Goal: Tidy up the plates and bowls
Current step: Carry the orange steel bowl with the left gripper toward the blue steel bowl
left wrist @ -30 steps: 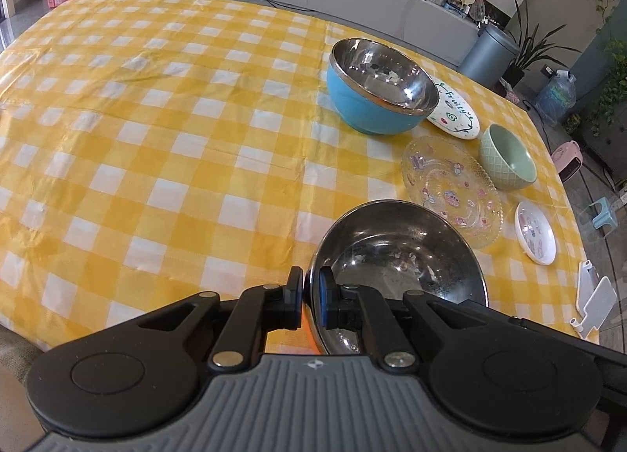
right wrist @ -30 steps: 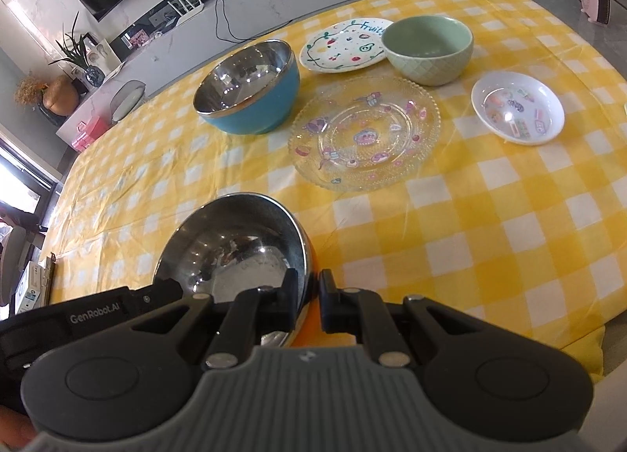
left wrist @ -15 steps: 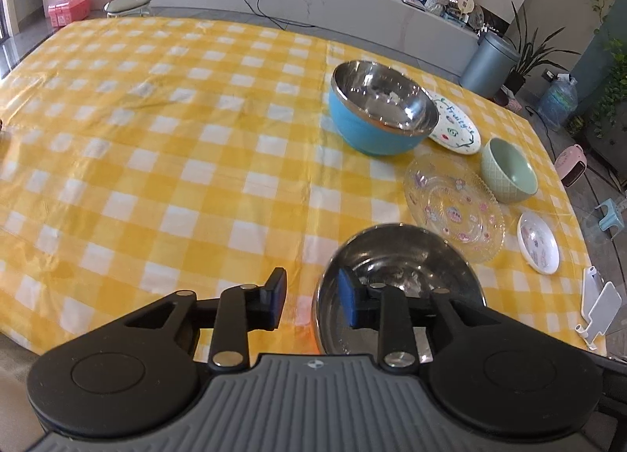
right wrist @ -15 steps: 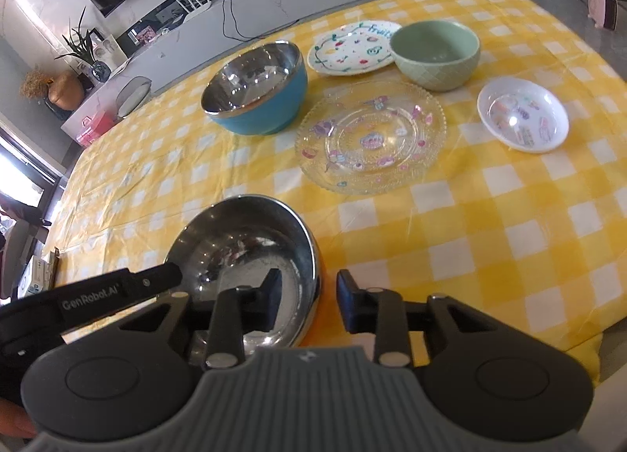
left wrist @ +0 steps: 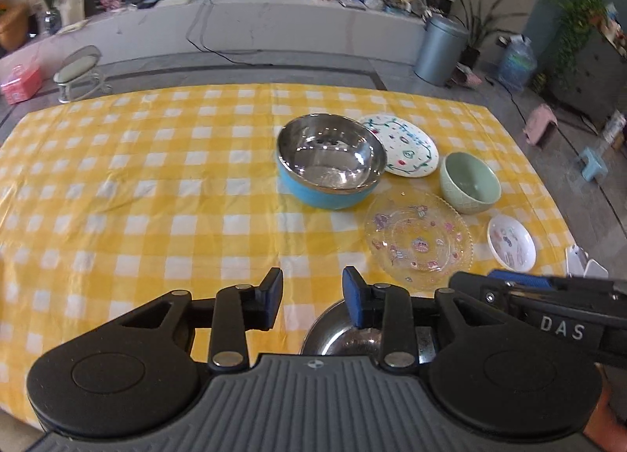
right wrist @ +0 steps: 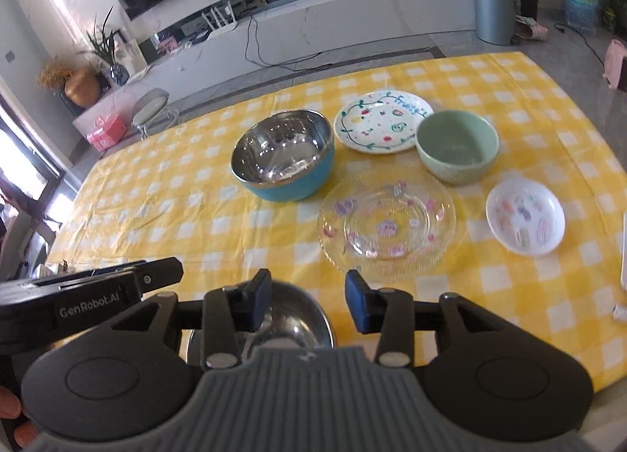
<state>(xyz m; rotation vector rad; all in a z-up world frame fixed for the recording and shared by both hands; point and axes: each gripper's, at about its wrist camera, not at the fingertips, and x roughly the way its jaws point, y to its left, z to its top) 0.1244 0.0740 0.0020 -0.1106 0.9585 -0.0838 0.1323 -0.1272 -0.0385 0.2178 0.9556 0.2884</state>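
Note:
A bare steel bowl [left wrist: 337,334] [right wrist: 290,318] rests at the near edge of the yellow checked table [left wrist: 156,197], mostly hidden behind both gripper bodies. My left gripper [left wrist: 312,295] hangs above its left rim, jaws opening, pads clear of it. My right gripper [right wrist: 307,295] is above its right rim, jaws opening too, nothing pressed between them. Farther back stand a blue steel-lined bowl [left wrist: 329,166] [right wrist: 282,158], a painted white plate [left wrist: 407,150] [right wrist: 384,122], a green bowl [left wrist: 470,181] [right wrist: 456,146], a clear glass plate [left wrist: 417,240] [right wrist: 386,222] and a small white dish [left wrist: 511,242] [right wrist: 525,216].
A white object [left wrist: 584,264] lies at the table's right edge. Beyond the far edge are a stool [left wrist: 76,71], a grey bin [left wrist: 441,48] and a long white cabinet [right wrist: 352,20]. The left half of the cloth carries nothing.
Both grippers were shut on the steel bowl's rim; they have opened and let it go. Both have risen and pulled back, so the bowl now sits low behind them.

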